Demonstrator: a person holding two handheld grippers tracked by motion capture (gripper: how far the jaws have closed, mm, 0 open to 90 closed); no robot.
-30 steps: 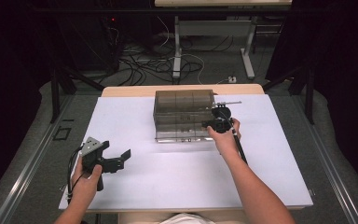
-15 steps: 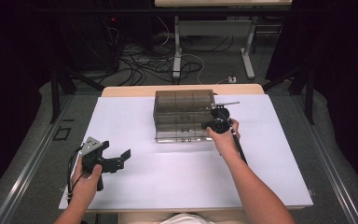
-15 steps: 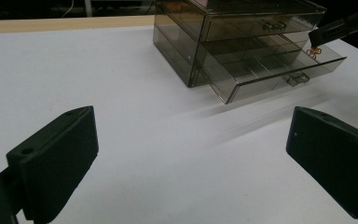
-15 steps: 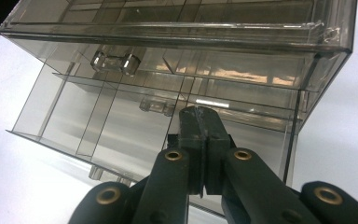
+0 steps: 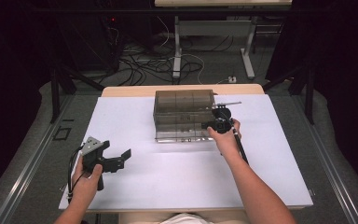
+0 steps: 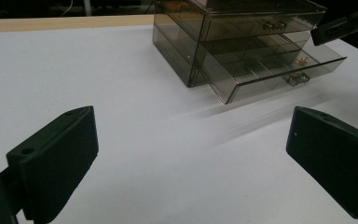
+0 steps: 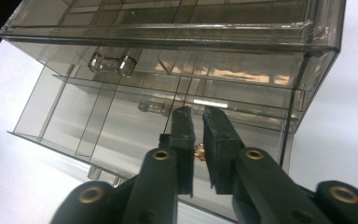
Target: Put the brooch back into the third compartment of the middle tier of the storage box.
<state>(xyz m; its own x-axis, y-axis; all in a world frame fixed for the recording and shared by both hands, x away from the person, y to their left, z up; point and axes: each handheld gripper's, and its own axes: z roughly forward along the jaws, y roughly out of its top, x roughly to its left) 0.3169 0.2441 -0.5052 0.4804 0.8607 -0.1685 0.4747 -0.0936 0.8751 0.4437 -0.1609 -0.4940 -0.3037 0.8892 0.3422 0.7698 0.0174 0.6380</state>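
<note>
Drawer cabinet [image 5: 184, 114] of smoky clear plastic stands at far centre of the white table [image 5: 135, 186], bottom drawer [image 6: 279, 74] pulled out toward the near side.

Right gripper view: small gold-coloured object [image 7: 199, 152] sits between the jaws, over the open drawer; whether the pads press it, cannot tell. High view has that spot hidden under the hand. Left gripper view picks out a gold speck [image 6: 302, 60] in a right-hand compartment of the drawer.

Edges: cabinet set well in from the table's left and right edges; broad bare surface near and left of it.

Right gripper [image 7: 196, 122] at the cabinet's near right corner, jaws just been opening, now a narrow slit apart. Left gripper [image 5: 121, 157] near the table's near left, jaws spread wide, nothing between them.
</note>
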